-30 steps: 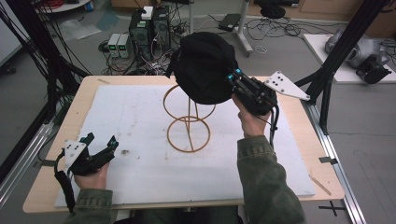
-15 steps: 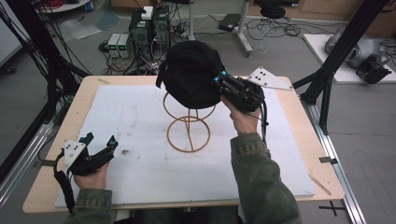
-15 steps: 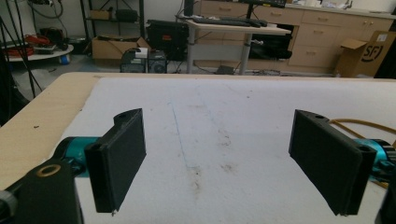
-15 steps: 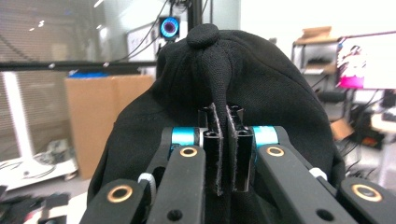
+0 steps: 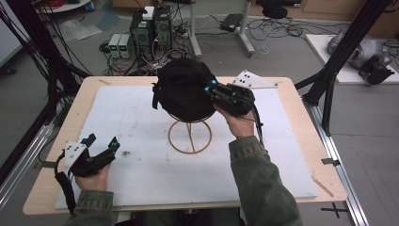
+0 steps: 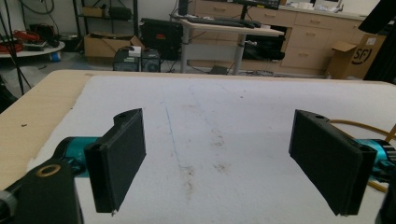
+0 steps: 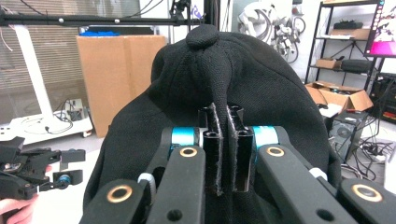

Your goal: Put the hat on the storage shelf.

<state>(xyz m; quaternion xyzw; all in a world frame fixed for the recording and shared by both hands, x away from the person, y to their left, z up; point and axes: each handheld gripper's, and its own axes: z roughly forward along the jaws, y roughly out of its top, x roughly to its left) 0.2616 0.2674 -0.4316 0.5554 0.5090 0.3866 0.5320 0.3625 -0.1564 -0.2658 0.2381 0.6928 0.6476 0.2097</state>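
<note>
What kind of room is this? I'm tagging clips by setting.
Most likely a lab or workshop: computer towers and loose cables on the floor, cardboard boxes on shelving, a black frame around the table.

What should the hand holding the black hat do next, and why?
Probably lower it a little further and settle it on the stand. The right gripper is shut on a fold of the black cap, which sits over the top of the wire stand. The left gripper waits open, away at the table's left.
</note>
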